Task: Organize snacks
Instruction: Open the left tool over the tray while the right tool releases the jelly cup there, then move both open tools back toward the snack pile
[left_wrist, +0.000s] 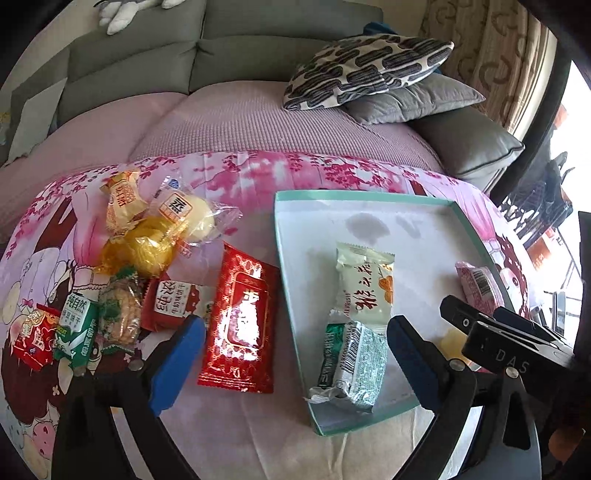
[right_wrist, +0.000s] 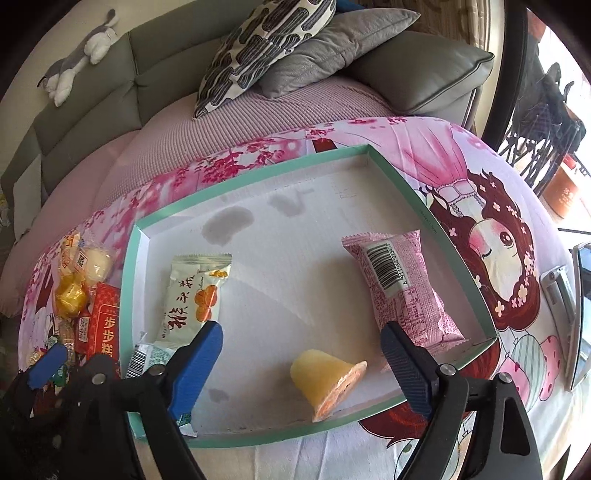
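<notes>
Blue-padded and spread wide, the left gripper (left_wrist: 295, 358) holds nothing; between its pads and nearest it, just left of the teal-rimmed tray (left_wrist: 288, 280), lies the red foil packet (left_wrist: 240, 325), flat on the cloth-covered worktop (left_wrist: 240, 424), its long axis running near to far almost along the gripper's own line (so a grasp across its narrow width looks the natural choice). The right gripper (right_wrist: 301, 356) hangs equally wide and empty over the tray's near edge, with the yellow jelly cup (right_wrist: 325, 376) tipped on its side just ahead, base pointing right. Left of the tray the remaining pile is the left gripper's reach by my reckoning: the red carton (left_wrist: 173, 306), the green biscuit pack (left_wrist: 75, 332), and farther off the steamed cake bag (left_wrist: 184, 218). Inside the tray, the white cake packet (left_wrist: 364, 284) lies lengthwise away; the pink packet (right_wrist: 402, 288) sits toward its right wall.
</notes>
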